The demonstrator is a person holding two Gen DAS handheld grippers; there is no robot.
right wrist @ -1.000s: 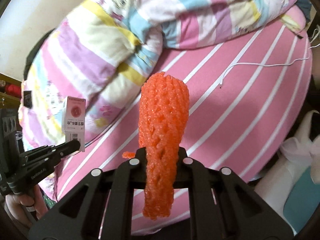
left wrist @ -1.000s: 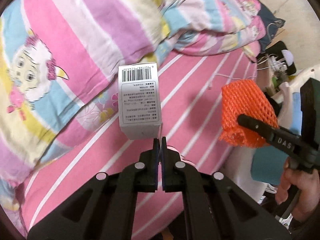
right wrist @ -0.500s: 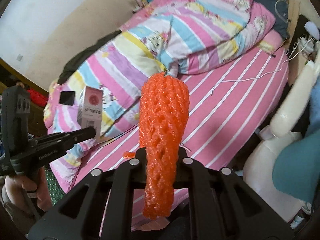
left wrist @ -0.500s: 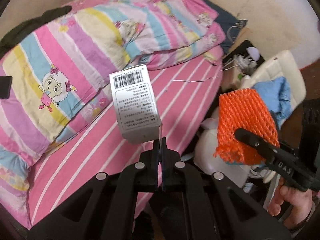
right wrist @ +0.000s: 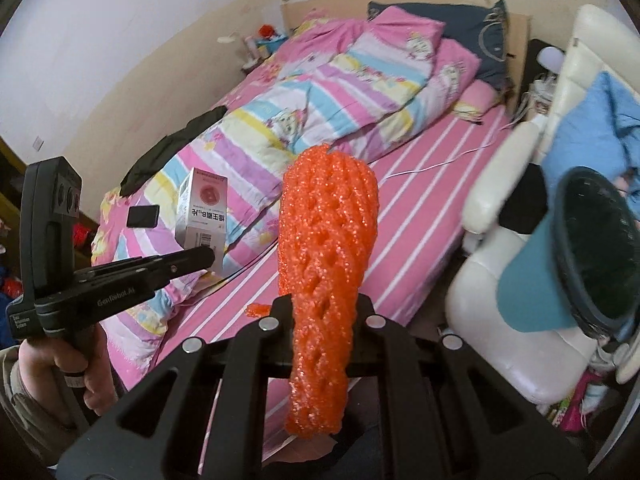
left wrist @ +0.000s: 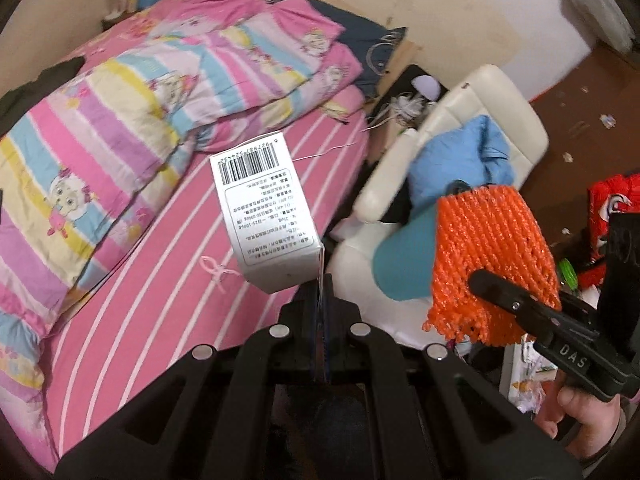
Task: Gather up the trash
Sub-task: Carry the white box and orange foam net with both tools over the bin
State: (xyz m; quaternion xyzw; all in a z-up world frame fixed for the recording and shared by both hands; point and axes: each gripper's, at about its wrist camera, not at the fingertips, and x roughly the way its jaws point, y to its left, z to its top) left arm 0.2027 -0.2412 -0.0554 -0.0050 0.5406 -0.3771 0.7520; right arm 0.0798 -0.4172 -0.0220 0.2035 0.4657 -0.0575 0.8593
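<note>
My left gripper [left wrist: 321,285] is shut on the flap of a small white medicine box [left wrist: 266,212] with a barcode, held in the air above the bed edge; the box also shows in the right wrist view [right wrist: 203,207]. My right gripper [right wrist: 322,305] is shut on an orange foam net sleeve [right wrist: 326,264], also seen in the left wrist view [left wrist: 493,260]. A teal trash bin [right wrist: 576,256] with a dark liner stands tilted toward me at the right, by the chair.
A bed with a pink striped sheet [left wrist: 168,280] and a bunched cartoon quilt [left wrist: 120,112] lies to the left. A white chair [left wrist: 472,128] with blue clothes [left wrist: 460,160] stands beside the bed. A small orange scrap [right wrist: 256,310] lies on the sheet. Clutter fills the floor at right.
Both grippers have pulled back and up from the bed with their loads. The chair and the teal bin have come into view at the right.
</note>
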